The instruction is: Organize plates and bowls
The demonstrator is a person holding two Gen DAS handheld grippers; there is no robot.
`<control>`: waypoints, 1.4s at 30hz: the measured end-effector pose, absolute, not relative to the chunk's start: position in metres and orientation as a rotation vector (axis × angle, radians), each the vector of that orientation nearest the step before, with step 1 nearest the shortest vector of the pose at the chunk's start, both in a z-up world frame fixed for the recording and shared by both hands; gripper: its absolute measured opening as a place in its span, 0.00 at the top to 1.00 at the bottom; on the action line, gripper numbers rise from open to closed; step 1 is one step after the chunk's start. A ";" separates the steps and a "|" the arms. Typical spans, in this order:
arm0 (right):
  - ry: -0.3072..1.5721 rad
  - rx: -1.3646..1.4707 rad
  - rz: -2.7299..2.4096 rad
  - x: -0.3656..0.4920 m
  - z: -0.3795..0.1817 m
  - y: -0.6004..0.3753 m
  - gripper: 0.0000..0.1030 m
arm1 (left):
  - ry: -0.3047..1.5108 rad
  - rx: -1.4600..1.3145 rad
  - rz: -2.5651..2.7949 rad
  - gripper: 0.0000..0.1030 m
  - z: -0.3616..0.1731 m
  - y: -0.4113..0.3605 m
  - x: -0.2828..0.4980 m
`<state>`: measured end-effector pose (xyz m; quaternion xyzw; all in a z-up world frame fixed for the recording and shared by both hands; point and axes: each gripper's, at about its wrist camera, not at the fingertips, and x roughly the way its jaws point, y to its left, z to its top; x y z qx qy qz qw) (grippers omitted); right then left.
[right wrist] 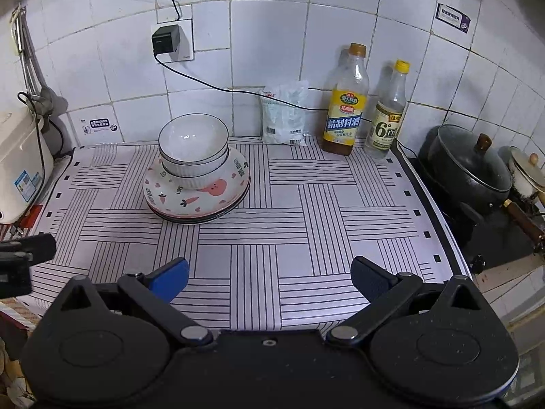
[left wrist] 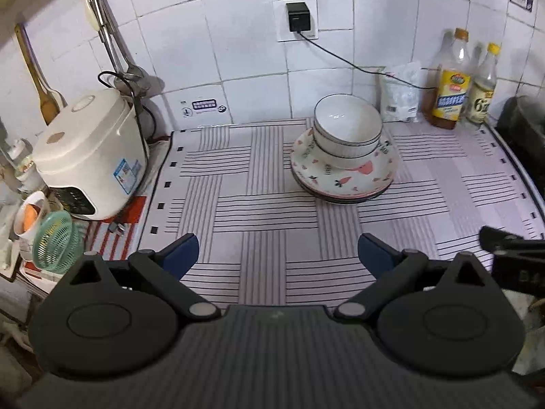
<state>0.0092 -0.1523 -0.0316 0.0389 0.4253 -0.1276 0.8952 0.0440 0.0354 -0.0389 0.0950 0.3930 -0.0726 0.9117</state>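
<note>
White bowls with dark rim lines (left wrist: 347,129) (right wrist: 193,148) are nested on a stack of plates (left wrist: 344,177) (right wrist: 197,197); the top plate carries pink carrot and heart prints. The stack stands toward the back of the striped mat (left wrist: 265,211) (right wrist: 272,231). My left gripper (left wrist: 277,255) is open over the mat's front, well short of the stack, with nothing between its blue pads. My right gripper (right wrist: 269,277) is also open and empty, in front and to the right of the stack. Each gripper shows at the edge of the other's view.
A white rice cooker (left wrist: 90,156) and a green basket (left wrist: 56,238) stand left. A salt bag (right wrist: 284,116) and two bottles (right wrist: 344,102) line the back wall under a cable from the plug (right wrist: 167,39). A black pot (right wrist: 470,167) sits on the stove, right.
</note>
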 end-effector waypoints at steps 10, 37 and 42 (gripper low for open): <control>0.877 0.067 -0.256 0.005 -0.030 -0.151 0.00 | 0.799 0.173 -0.171 0.02 -0.041 0.037 0.043; 0.890 0.064 -0.267 0.006 -0.034 -0.154 0.00 | 0.791 0.163 -0.181 0.02 -0.042 0.038 0.042; 0.888 0.066 -0.265 0.005 -0.035 -0.155 0.00 | 0.796 0.162 -0.177 0.02 -0.042 0.041 0.044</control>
